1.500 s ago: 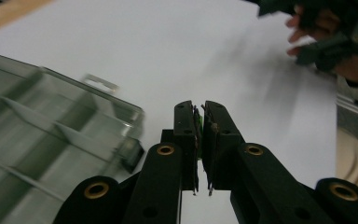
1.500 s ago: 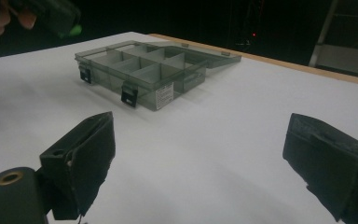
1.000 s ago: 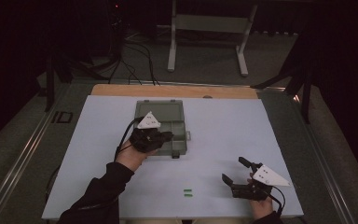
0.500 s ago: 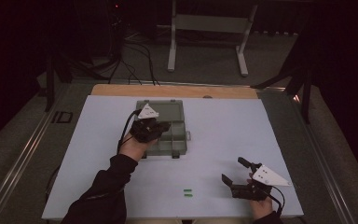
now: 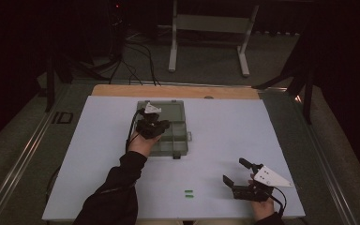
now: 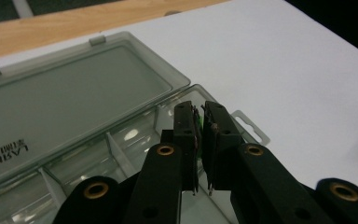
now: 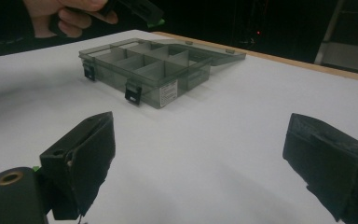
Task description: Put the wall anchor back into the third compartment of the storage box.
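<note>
A smoky clear compartment box [image 5: 179, 143] lies open at the middle of the white table, lid [image 6: 74, 102] laid flat behind it. My left gripper [image 5: 163, 125] hovers over the box's compartments. Its jaws [image 6: 198, 108] are shut on a small green piece [image 6: 197, 122] above a right-hand compartment. In the right gripper view the same left gripper [image 7: 151, 16] shows with the green piece [image 7: 158, 21] at its tip above the box [image 7: 149, 74]. My right gripper [image 5: 234, 171] rests at the front right of the table, jaws wide open [image 7: 200, 126] with nothing between them.
Two small green pieces [image 5: 188, 192] lie on the white sheet near the front edge, left of the right gripper. A wooden strip [image 5: 178, 91] runs along the table's far edge. A metal stand [image 5: 211, 28] and cables are on the floor beyond.
The left hand has moved away from the person and lower, bringing the gripper with the green piece from the box's near edge to over its compartments. The right gripper has stayed put.
</note>
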Demonstrator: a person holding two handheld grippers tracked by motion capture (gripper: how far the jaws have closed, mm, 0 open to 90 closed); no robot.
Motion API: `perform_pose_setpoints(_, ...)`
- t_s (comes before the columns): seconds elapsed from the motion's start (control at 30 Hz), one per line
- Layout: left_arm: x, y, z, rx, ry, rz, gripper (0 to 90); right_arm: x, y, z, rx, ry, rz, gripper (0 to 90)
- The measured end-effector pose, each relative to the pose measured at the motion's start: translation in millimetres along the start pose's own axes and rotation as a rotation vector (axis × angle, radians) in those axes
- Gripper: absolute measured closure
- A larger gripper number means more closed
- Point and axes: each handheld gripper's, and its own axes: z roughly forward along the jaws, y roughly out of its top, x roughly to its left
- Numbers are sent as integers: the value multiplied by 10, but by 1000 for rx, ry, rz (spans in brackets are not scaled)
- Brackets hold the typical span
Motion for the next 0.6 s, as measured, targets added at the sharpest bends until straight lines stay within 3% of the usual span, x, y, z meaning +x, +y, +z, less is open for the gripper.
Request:
perform_pose_setpoints(0.1,8,-25,78,23,10,-31,829,-1,0,-1,0,1,0,95)
perform_pose_setpoints(0.3,46,-75,222,87,67,-108,827,0,-7,7,5,7,1,94)
perform_pose_setpoints(0.6,64,-103,363,159,99,-124,826,-3,-13,10,7,12,3,95)
